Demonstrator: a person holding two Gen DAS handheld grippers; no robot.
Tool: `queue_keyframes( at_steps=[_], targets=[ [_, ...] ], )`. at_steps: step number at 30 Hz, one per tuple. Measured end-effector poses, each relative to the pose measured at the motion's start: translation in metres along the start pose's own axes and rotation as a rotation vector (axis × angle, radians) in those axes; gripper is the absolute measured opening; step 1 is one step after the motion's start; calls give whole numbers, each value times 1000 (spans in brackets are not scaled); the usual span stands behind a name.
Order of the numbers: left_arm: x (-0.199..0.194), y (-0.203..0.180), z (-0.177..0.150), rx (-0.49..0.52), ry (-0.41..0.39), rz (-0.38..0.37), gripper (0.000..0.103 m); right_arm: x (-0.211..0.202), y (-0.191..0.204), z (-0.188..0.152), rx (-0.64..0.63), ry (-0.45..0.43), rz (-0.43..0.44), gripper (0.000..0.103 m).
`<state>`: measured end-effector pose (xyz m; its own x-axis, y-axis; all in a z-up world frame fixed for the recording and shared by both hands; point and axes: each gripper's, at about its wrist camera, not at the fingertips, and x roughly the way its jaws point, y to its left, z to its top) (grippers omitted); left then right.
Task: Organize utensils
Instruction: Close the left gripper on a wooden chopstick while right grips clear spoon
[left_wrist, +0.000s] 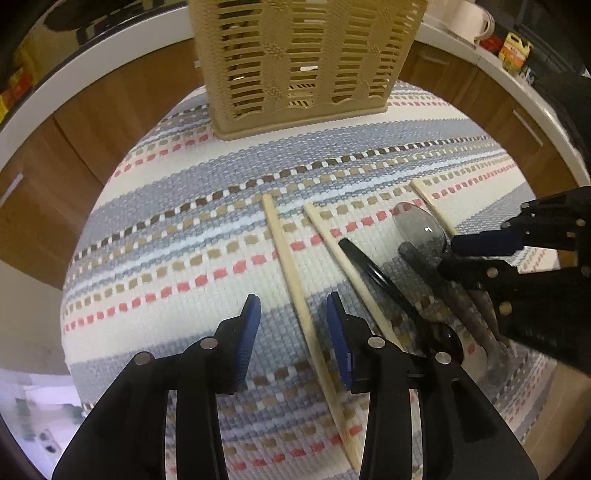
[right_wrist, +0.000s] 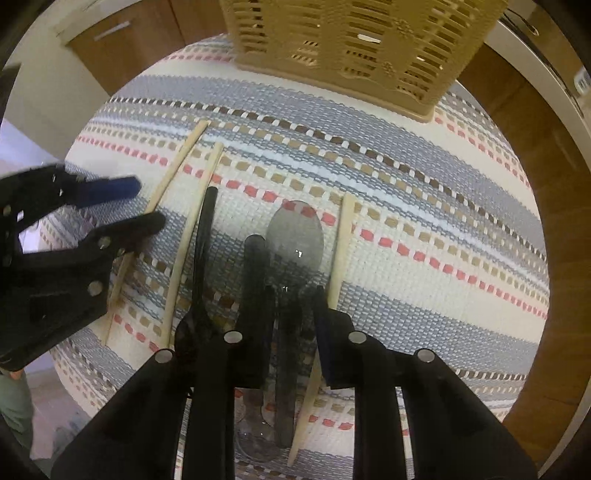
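Observation:
Several utensils lie on a striped woven mat (left_wrist: 192, 236): three pale chopsticks (left_wrist: 295, 288), a black spoon (left_wrist: 384, 284) and two clear smoky spoons (left_wrist: 421, 229). A beige slotted utensil basket (left_wrist: 303, 62) stands at the mat's far edge. My left gripper (left_wrist: 291, 328) is open, its blue pads astride one chopstick. My right gripper (right_wrist: 295, 325) is open low over the mat, its fingers on either side of a clear spoon's handle (right_wrist: 288, 332), whose bowl (right_wrist: 295, 236) lies ahead. Each gripper shows in the other's view, the right one (left_wrist: 476, 258) and the left one (right_wrist: 122, 206).
The mat (right_wrist: 443, 221) covers a small table with wooden cabinet fronts (left_wrist: 74, 122) and a white counter edge behind it. A white kettle or jug (left_wrist: 476, 18) and a yellow bottle (left_wrist: 513, 51) stand on the counter at the far right.

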<state>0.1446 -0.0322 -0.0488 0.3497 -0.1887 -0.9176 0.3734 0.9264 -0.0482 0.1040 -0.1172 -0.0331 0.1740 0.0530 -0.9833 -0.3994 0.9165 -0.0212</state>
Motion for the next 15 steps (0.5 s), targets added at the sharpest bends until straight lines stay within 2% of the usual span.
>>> queue_keyframes(
  at_steps=[2,4,6,7,10,15],
  targets=[
    [3,-5,5,20,15,27,33,1,0,1,-7,1,4,17],
    [4,-9,9,41,26,47,30,1,2,1,-4,0,6,10],
    [5,-11,13,44,38,50,27,1,7,3,-15,-3,4,10],
    [5,-11,15,46,35,58,11,0,7,4,-19,-4,3,10],
    [6,-8,17,20,24,66,3,-3,3,-2,-22,-17,16,10],
    [-3,9,11,-112,-90,-72,3,-15,-6,-16,-9,-90,84,10]
  ],
)
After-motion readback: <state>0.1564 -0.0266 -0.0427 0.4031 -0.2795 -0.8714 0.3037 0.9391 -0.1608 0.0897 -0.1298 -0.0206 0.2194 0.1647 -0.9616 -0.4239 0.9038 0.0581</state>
